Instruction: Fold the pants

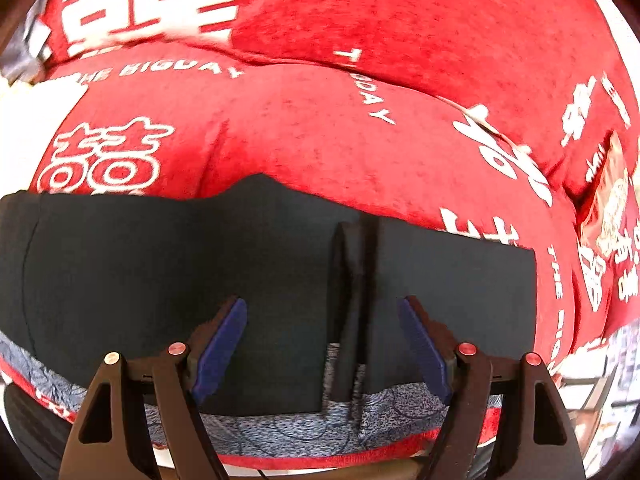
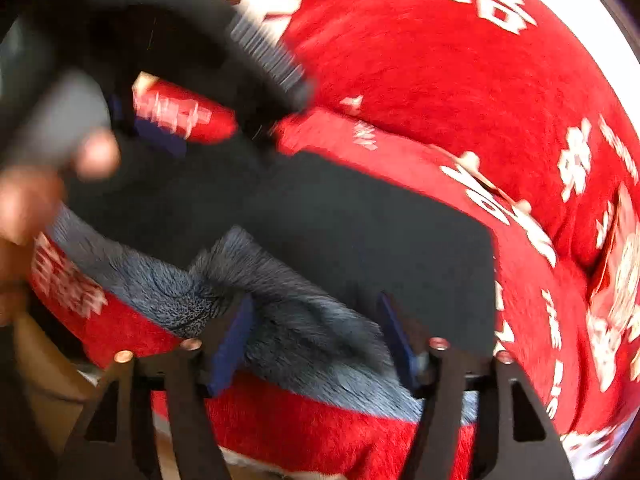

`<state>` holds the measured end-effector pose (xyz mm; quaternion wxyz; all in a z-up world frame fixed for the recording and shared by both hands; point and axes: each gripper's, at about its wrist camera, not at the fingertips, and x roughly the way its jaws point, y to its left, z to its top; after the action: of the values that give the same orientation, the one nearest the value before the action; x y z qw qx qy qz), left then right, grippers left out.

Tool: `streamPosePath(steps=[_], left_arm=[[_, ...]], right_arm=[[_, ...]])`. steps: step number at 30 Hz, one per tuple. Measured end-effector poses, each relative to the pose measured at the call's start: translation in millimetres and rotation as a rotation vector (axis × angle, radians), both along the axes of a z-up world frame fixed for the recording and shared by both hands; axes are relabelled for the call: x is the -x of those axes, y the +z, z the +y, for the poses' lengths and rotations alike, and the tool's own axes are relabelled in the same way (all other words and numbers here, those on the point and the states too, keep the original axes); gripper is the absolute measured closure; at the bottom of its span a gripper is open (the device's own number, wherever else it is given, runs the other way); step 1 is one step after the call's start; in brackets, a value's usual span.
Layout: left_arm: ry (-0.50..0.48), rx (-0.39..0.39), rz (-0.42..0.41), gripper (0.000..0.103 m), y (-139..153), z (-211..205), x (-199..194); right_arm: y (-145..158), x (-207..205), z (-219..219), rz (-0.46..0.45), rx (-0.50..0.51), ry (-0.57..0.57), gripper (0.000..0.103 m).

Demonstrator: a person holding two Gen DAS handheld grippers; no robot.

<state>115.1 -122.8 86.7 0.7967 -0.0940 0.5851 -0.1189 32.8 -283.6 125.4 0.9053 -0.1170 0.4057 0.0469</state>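
Dark navy pants (image 1: pixel 160 264) lie flat on a red blanket (image 1: pixel 360 80) with white characters. Their fleecy grey-blue lining (image 1: pixel 280 426) shows along the near edge. My left gripper (image 1: pixel 322 344) is open above the pants, blue pads on either side of a dark seam fold (image 1: pixel 352 300), holding nothing. In the blurred right wrist view the pants (image 2: pixel 340 232) lie ahead, with the lining (image 2: pixel 304 332) turned up between the pads of my open right gripper (image 2: pixel 316 336). The left gripper (image 2: pixel 208 92) shows at upper left, also blurred.
The red blanket (image 2: pixel 460 100) covers a soft bed on all sides. A red printed packet (image 1: pixel 612 204) lies at the right. The person's hand (image 2: pixel 24 200) is at the left edge of the right wrist view. The bed's near edge (image 1: pixel 320 464) is just below the pants.
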Motion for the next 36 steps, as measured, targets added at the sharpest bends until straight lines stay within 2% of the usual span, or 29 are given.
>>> streamPosePath(steps=[3, 5, 7, 8, 9, 11, 15, 20, 23, 26, 28, 29, 30, 32, 33, 36], left_arm=[[-0.049, -0.051, 0.015, 0.023, -13, -16, 6], [-0.069, -0.126, 0.038, 0.023, -29, -26, 13], [-0.073, -0.148, 0.035, 0.012, -38, -28, 19], [-0.064, -0.166, 0.029, 0.002, -41, -27, 22], [-0.053, -0.181, 0.018, 0.000, -43, -25, 26], [-0.062, -0.158, 0.018, 0.000, -47, -20, 32], [-0.086, -0.151, -0.008, 0.000, -50, -13, 45], [-0.083, -0.151, -0.019, 0.000, -36, -13, 50], [-0.056, -0.133, -0.091, 0.000, -16, -11, 43], [-0.047, -0.157, -0.065, 0.000, -18, -16, 31], [-0.047, -0.236, -0.029, 0.000, -32, -23, 28], [-0.045, -0.243, -0.012, 0.000, -40, -23, 28], [-0.027, -0.211, -0.013, 0.000, -43, -20, 30], [-0.012, -0.176, -0.003, 0.000, -46, -15, 31], [-0.015, -0.167, -0.001, 0.000, -47, -14, 31], [-0.023, -0.162, -0.024, 0.000, -48, -13, 34]], right_arm=[[13, -5, -53, -0.026, -0.088, -0.152, 0.021], [5, -18, -83, 0.016, -0.119, -0.267, 0.021], [-7, -28, -102, 0.069, -0.170, -0.311, 0.021], [-14, -28, -105, 0.088, -0.175, -0.318, 0.021], [-22, -33, -105, 0.118, -0.170, -0.319, 0.021], [-41, -35, -104, 0.166, -0.165, -0.322, 0.021], [-50, -25, -100, 0.140, -0.154, -0.331, 0.018], [-36, -18, -101, 0.167, -0.169, -0.314, 0.018], [-7, -23, -99, 0.047, -0.148, -0.304, 0.018], [6, -48, -92, 0.029, -0.162, -0.265, 0.017], [-1, -75, -88, 0.071, -0.194, -0.241, 0.017], [-9, -87, -87, 0.107, -0.195, -0.243, 0.017], [-22, -103, -87, 0.161, -0.193, -0.256, 0.016], [-39, -119, -87, 0.204, -0.166, -0.271, 0.012], [-45, -125, -84, 0.203, -0.146, -0.260, 0.001], [-46, -129, -76, 0.177, -0.103, -0.254, 0.000]])
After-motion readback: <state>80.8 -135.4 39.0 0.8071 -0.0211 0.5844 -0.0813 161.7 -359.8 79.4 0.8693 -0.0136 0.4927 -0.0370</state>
